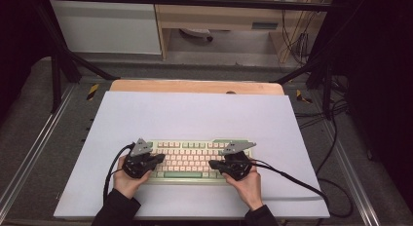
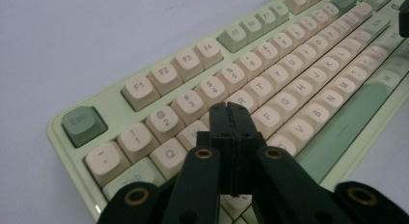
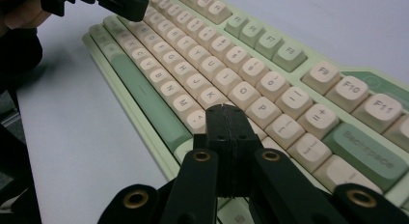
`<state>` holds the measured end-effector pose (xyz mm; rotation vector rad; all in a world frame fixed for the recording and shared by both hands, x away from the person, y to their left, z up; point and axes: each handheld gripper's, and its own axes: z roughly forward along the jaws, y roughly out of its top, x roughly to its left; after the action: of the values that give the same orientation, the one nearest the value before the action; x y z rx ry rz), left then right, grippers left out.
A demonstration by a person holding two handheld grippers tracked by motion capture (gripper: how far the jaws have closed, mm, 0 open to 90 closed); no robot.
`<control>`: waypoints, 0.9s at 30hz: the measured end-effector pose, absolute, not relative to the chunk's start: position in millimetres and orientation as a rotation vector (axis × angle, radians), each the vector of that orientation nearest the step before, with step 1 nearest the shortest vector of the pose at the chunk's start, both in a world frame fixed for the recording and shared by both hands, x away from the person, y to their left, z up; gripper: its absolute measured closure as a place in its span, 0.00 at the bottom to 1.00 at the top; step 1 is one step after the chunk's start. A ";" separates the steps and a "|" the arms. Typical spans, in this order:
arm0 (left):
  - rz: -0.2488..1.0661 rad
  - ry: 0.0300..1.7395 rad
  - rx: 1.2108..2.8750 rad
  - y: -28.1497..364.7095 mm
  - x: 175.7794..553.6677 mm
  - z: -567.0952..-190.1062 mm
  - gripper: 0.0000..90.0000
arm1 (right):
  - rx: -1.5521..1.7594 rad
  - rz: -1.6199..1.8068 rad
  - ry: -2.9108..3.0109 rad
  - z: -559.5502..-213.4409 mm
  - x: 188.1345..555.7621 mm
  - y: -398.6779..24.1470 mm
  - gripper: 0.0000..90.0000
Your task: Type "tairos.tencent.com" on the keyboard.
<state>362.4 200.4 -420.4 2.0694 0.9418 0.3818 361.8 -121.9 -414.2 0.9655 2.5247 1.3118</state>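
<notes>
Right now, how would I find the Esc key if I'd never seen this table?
Find the pale green keyboard lying on the white table. Go to its far left corner, just beyond the shut left gripper. The Esc key sits there alone, darker green, while the keys next to it are cream.

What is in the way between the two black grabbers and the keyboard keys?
Nothing visible. The left gripper hangs with shut jaws right over the keys at the left end of the keyboard, and the right gripper does the same over keys at its right end. Whether the tips touch the keys cannot be told.
</notes>
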 end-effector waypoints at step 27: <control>0.370 0.953 2.035 214.8 358.5 -418.2 1.00 | 0.909 1.305 2.598 -422.5 370.5 -59.8 1.00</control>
<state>358.5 214.8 -418.2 2.0349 0.9530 0.3702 370.5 -59.8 -422.5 0.9090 2.5980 1.3052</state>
